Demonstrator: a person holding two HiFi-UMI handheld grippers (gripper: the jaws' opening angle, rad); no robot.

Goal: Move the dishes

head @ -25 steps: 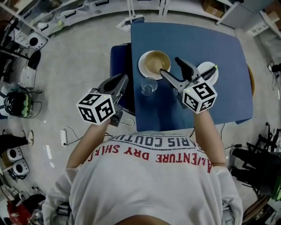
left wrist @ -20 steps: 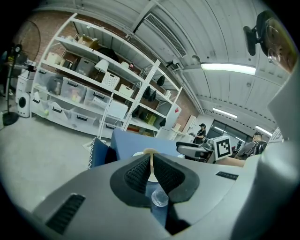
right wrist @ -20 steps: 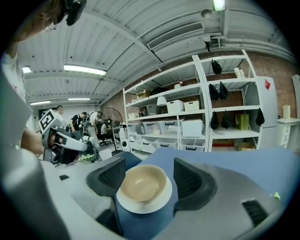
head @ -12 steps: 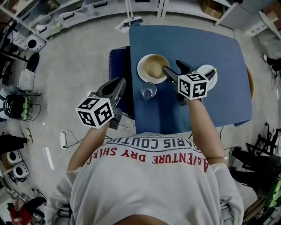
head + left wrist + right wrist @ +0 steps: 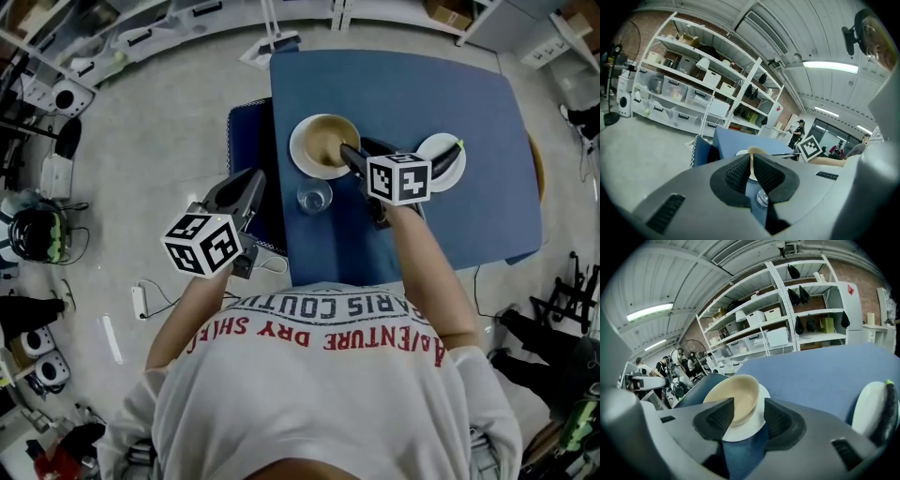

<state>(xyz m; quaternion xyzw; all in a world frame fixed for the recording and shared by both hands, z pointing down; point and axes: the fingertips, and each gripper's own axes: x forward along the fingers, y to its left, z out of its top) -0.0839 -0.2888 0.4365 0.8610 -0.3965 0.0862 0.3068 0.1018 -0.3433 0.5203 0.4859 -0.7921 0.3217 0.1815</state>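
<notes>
A tan bowl stands on a white plate on the blue table. My right gripper reaches down to the bowl's near side. Its jaws have just been closing and the bowl's rim stands between the pads, with a small gap showing at the right pad, so it reads open. A clear glass sits just in front of the bowl. My left gripper hangs shut and empty off the table's left edge.
A second white plate with a dark aubergine lies to the right of the bowl. A dark blue chair stands against the table's left side. Shelving and people fill the room behind.
My right gripper has dropped and rolled, closing in on the bowl from its near right side, and its jaws have narrowed around the rim. The left gripper has kept still.
</notes>
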